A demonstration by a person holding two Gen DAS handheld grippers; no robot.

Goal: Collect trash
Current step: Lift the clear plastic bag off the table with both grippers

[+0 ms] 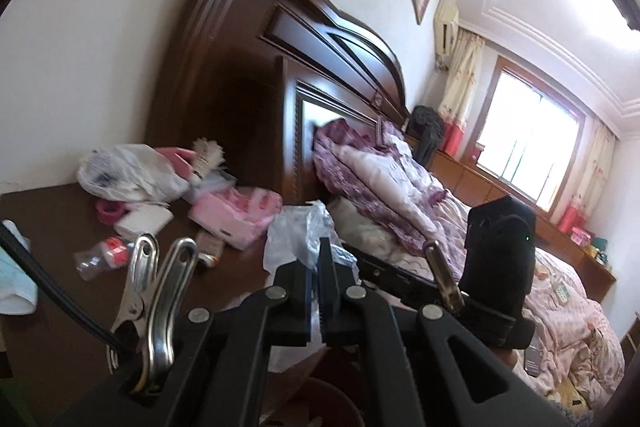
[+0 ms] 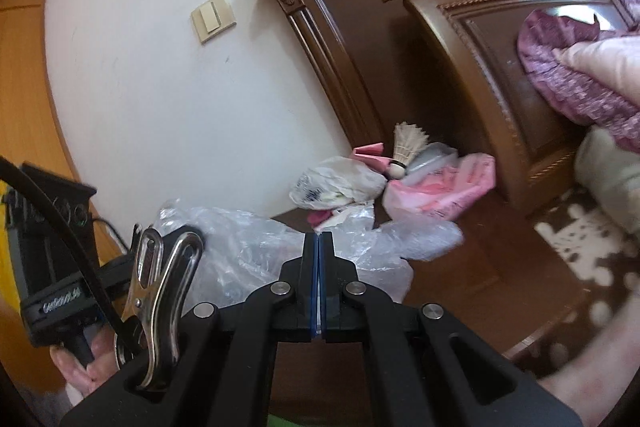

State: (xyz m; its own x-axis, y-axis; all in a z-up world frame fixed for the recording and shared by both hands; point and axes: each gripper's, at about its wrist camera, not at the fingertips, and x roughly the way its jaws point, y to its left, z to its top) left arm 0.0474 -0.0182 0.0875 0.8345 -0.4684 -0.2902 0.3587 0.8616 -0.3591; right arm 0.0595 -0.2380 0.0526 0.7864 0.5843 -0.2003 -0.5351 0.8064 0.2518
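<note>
Bedroom nightstand (image 1: 48,211) is cluttered – crushed bottle (image 1: 100,253), white bag (image 1: 128,171) left uncollected. Both the left gripper (image 1: 320,259) and right gripper (image 2: 318,247) pinch 1 clear plastic bag (image 2: 248,247) between them, near.

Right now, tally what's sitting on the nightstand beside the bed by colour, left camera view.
Pink: 3 — pink packet, tape roll, pink folded item
White: 3 — white bag, tissue pack, shuttlecock
Clear: 1 — crushed bottle
Total: 7

Smaller bits behind the pile are too blurred to count.
</note>
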